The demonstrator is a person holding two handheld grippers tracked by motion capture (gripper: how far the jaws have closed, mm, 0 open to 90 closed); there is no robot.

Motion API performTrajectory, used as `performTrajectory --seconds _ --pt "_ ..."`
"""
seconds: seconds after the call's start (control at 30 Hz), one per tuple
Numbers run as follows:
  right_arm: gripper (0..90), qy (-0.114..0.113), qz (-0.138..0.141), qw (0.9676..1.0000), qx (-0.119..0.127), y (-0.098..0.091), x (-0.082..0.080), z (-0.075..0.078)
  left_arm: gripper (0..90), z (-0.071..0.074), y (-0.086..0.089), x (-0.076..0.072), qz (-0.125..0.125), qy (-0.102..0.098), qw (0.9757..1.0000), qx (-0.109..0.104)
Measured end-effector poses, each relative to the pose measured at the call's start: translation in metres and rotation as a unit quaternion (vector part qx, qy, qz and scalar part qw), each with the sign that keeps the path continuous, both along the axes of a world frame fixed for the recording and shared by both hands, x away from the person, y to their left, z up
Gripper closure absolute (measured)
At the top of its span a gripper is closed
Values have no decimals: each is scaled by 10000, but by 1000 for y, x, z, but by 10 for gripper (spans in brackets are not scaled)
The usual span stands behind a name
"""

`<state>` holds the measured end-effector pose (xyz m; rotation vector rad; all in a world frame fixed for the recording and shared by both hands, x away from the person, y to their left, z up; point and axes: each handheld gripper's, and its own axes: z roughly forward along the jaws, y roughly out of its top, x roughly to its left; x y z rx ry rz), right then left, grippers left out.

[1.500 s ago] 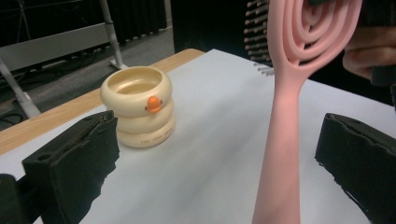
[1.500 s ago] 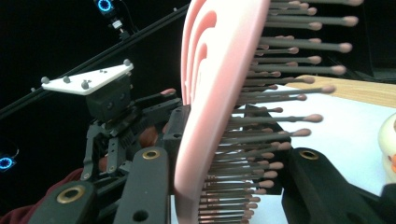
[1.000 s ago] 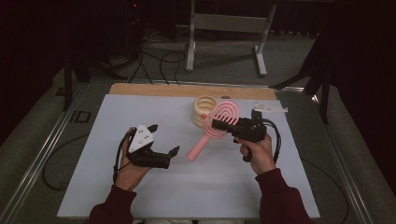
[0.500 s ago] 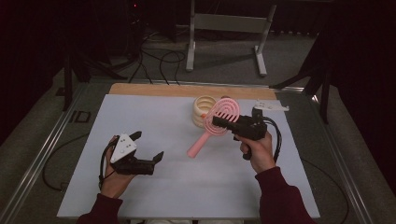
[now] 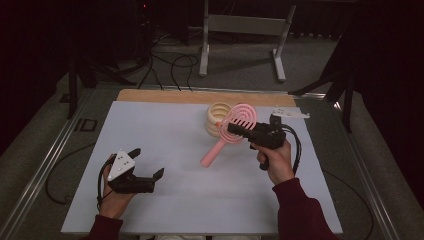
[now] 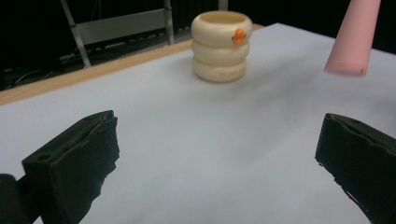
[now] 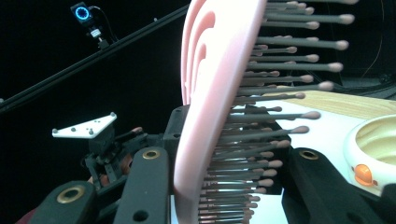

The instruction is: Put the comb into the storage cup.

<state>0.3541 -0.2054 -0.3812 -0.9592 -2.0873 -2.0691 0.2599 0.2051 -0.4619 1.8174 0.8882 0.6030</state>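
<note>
The right gripper [image 5: 235,131] is pinching the pink hairbrush [image 5: 231,131] by its head, its fingers [image 7: 140,186] clamping the back and the bristle side. The brush is hanging above the tabletop [image 5: 170,135], its handle slanting down toward the person, just beside the cream ringed cup [image 5: 218,119]. The left gripper [image 5: 148,164] is hovering low near the tabletop's front left, fingers [image 6: 74,158] spread wide around nothing.

Room dim; light falls from above onto the white surface [image 5: 165,130], far background nearly black. Soft shadows only, no glare. High view sharp enough, slightly grainy. Left gripper view: near fingers [image 6: 74,158] soft, pink brush [image 6: 352,39] handle blurred. Right gripper view: brush bristles close, edges soft.
</note>
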Motion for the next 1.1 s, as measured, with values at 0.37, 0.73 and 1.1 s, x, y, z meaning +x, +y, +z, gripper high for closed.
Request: performTrajectory --seconds 0.37,0.73,1.1 --pt "642 -32 -105 9999 -34 -1 2 3 0 -13 18 -7 310 48 9995 26" --pt "641 -76 -218 9997 -35 -2 7 9 0 -15 24 -11 313 -38 9995 55" --pt "641 -53 -351 9993 -70 -3 13 10 1 -16 33 -16 313 -24 9995 5"
